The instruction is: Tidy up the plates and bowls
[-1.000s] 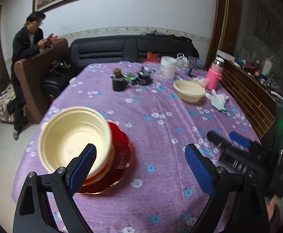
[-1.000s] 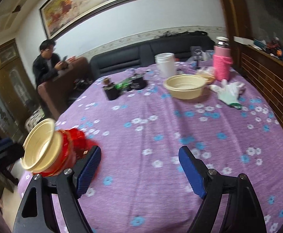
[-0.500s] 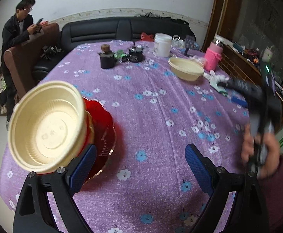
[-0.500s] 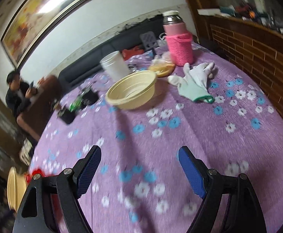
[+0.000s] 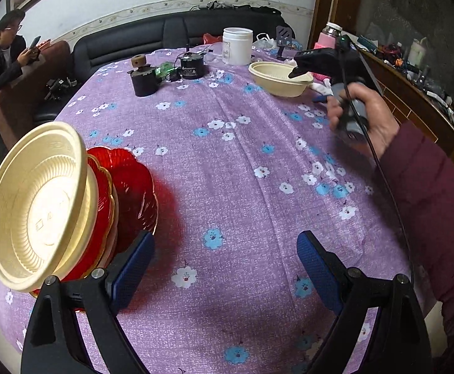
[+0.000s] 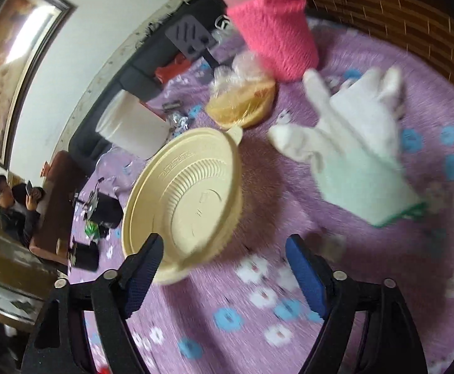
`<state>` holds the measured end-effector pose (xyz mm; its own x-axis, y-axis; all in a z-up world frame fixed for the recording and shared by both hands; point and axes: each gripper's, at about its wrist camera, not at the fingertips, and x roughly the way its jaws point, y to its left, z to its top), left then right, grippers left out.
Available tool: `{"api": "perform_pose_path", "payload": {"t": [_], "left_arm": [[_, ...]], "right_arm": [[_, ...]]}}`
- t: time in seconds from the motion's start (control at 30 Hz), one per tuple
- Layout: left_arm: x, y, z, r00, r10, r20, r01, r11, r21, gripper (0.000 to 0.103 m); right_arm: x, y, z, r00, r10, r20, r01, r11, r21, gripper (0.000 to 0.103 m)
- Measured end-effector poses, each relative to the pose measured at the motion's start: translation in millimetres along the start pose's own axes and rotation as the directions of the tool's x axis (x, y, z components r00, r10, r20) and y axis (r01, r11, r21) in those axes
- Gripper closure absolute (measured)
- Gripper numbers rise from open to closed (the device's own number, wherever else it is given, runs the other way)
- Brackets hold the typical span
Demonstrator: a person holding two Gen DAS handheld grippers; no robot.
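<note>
In the left wrist view a cream bowl [image 5: 40,205] sits on a stack of red plates [image 5: 127,193] at the table's near left. My left gripper [image 5: 223,265] is open and empty just right of the stack. A second cream bowl [image 5: 278,78] stands at the far right, with my right gripper's body [image 5: 326,59] over it. In the right wrist view that cream bowl [image 6: 189,199] is close in front. My right gripper [image 6: 223,261] is open, its left finger by the bowl's near rim.
On the purple flowered tablecloth [image 5: 242,162] are a white glove [image 6: 357,152], a pink-sleeved flask [image 6: 273,34], a wrapped dish [image 6: 242,99], a white jar [image 5: 237,46] and dark gadgets [image 5: 145,78]. A man [image 5: 2,59] sits at the far left by a black sofa.
My right gripper has moved across the table to the far cream bowl, which now fills its view. My left gripper has shifted slightly beside the stack. Both stay open.
</note>
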<state>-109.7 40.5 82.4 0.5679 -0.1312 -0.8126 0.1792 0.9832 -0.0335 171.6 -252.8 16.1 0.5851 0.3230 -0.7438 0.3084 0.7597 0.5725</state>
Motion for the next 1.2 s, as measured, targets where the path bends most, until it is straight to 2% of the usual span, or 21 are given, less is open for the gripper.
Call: {"api": "perform_pose_path", "payload": {"t": [0.07,0.27,0.43,0.53,0.67,0.77,0.87,1.03,1.2], "left_arm": [[2.4,3.4,-0.1,1.0,0.002,-0.009,-0.002,1.0,-0.011,0.011],[4.4,8.5,-1.2,1.0,-0.015,-0.022,0.014,0.999,-0.047,0.011],[1.3,4.0,-4.0,0.999,-0.038,-0.016,0.037,0.998,-0.054,0.011],[-0.9,1.5,-7.1,0.999,-0.045,-0.014,0.044,0.998,-0.055,0.011],[-1.2,-0.3,-8.4,0.998,-0.062,-0.019,0.06,0.996,-0.068,0.011],[1.5,-2.6,-7.2,0.997,-0.073,-0.025,0.071,0.994,-0.086,0.011],[5.8,-6.1,-4.4,0.997,-0.076,-0.028,0.073,0.993,-0.097,0.011],[19.2,-15.5,3.0,0.997,-0.061,-0.041,0.057,0.994,-0.097,0.011],[41.4,-21.8,12.6,0.998,-0.015,-0.061,0.009,0.997,-0.083,0.011]], "right_arm": [[10.2,2.0,3.0,1.0,0.013,-0.018,-0.013,1.0,0.018,0.06],[9.3,-0.7,-6.5,0.993,0.091,-0.078,-0.089,0.996,0.029,0.088],[-7.6,-13.0,-32.8,0.965,0.186,-0.187,-0.183,0.983,0.032,0.089],[-16.8,-23.5,-57.4,0.926,0.245,-0.286,-0.241,0.969,0.048,0.089],[-34.1,-27.2,-99.0,0.878,0.243,-0.412,-0.277,0.961,-0.022,0.089],[-51.5,-27.2,-130.8,0.857,0.193,-0.478,-0.28,0.953,-0.116,0.089],[-69.4,-26.3,-156.7,0.869,0.125,-0.479,-0.257,0.941,-0.222,0.089],[-91.8,-23.9,-176.9,0.916,0.039,-0.399,-0.192,0.917,-0.35,0.088],[-99.8,-28.3,-184.0,0.947,0.02,-0.321,-0.154,0.905,-0.397,0.087]]}}
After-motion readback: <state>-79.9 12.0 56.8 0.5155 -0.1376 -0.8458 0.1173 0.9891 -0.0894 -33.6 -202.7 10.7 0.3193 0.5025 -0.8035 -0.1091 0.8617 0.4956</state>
